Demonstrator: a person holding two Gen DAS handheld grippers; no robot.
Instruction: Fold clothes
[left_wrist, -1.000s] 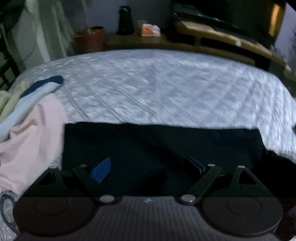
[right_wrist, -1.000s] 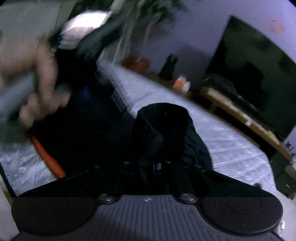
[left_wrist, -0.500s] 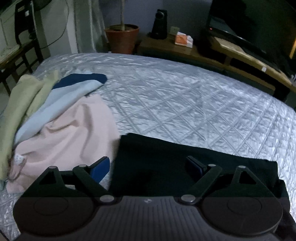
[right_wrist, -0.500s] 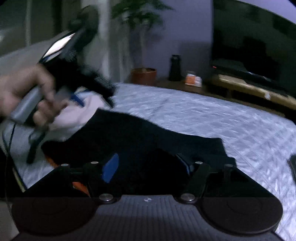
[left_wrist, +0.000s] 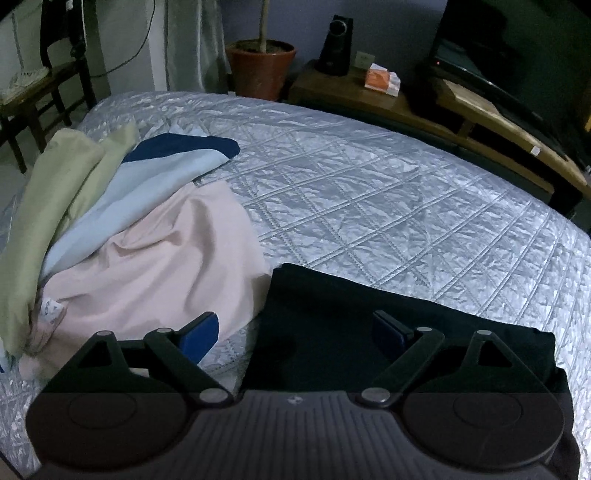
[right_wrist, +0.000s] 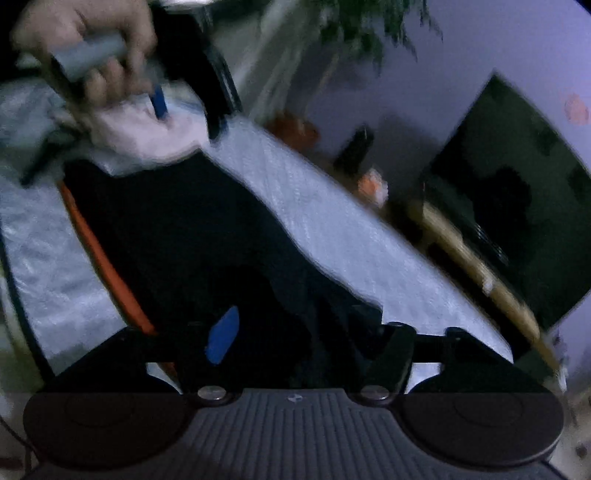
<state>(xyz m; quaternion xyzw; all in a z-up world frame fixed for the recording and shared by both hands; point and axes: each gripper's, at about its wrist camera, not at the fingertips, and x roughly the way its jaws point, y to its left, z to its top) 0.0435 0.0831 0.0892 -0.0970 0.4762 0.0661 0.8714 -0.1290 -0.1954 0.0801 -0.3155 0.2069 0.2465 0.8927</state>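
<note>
I see one folded black garment (left_wrist: 369, 325) at the bed's (left_wrist: 369, 192) near edge, four loose garments piled left. My left gripper (left_wrist: 295, 332) stands open, empty; right gripper (right_wrist: 291, 332) has just been opening, gripping nothing.

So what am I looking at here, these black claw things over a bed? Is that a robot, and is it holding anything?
No robot: a person carries a hand-held two-finger gripper in each hand, each with a camera looking out along its fingers. One picture comes from the left gripper, the other from the right gripper; the right view also shows the hand that carries the left one. On the quilted bedspread lie a folded black garment and a loose pile of pink, light blue, navy and pale green clothes. Both grippers are open and hold nothing. The right one's jaws have just been opening, above the black garment.
</note>
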